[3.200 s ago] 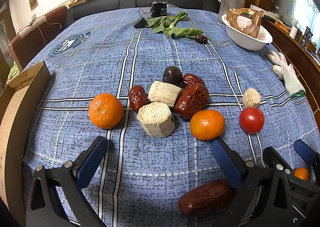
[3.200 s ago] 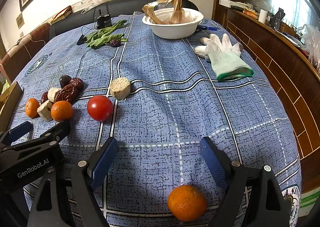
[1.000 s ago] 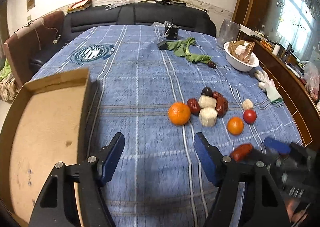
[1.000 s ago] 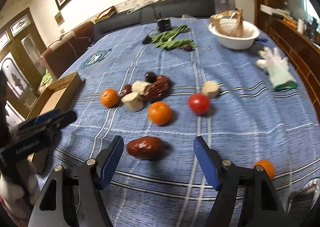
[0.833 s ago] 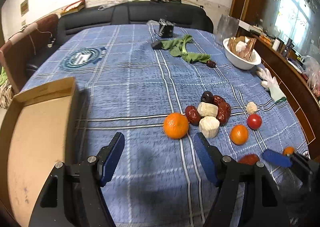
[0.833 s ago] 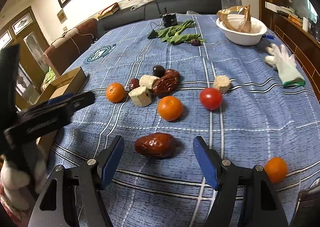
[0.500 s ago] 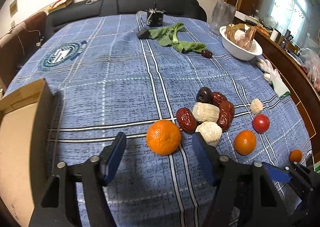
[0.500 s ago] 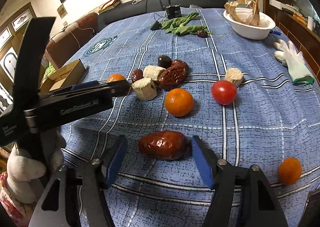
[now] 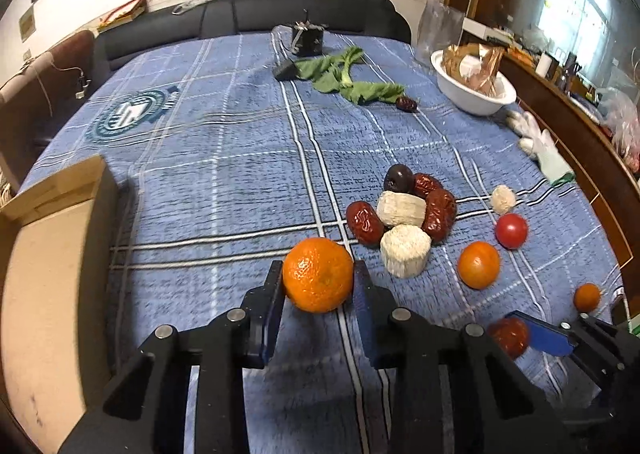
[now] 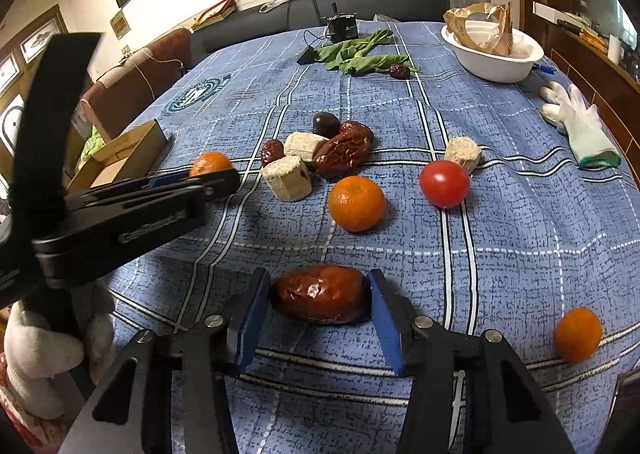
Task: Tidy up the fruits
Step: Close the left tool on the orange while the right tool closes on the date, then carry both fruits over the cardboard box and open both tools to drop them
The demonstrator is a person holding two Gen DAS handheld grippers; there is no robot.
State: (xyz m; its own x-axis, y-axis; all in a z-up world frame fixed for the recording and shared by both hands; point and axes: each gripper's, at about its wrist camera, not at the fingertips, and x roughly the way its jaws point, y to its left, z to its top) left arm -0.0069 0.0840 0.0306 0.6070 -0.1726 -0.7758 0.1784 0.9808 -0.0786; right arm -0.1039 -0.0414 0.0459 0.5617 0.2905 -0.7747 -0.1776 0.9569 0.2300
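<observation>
The left gripper [image 9: 318, 286] has its fingers closed against both sides of an orange [image 9: 318, 280] on the blue checked worktop [image 9: 224, 174], with a cardboard box [image 9: 44, 254] at its 9 o'clock. The right gripper [image 10: 316, 300] clamps a large red date [image 10: 320, 299] lengthwise; a second orange [image 10: 356, 203] lies at its 12 o'clock and a tomato [image 10: 444, 183] at 1 o'clock.

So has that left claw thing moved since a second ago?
Yes. The left gripper swung away from the cardboard box and closed in on the orange, which now sits between its fingers.

blue plaid cloth [image 9: 240, 158], orange mandarin [image 9: 318, 280], red tomato [image 10: 444, 184]
</observation>
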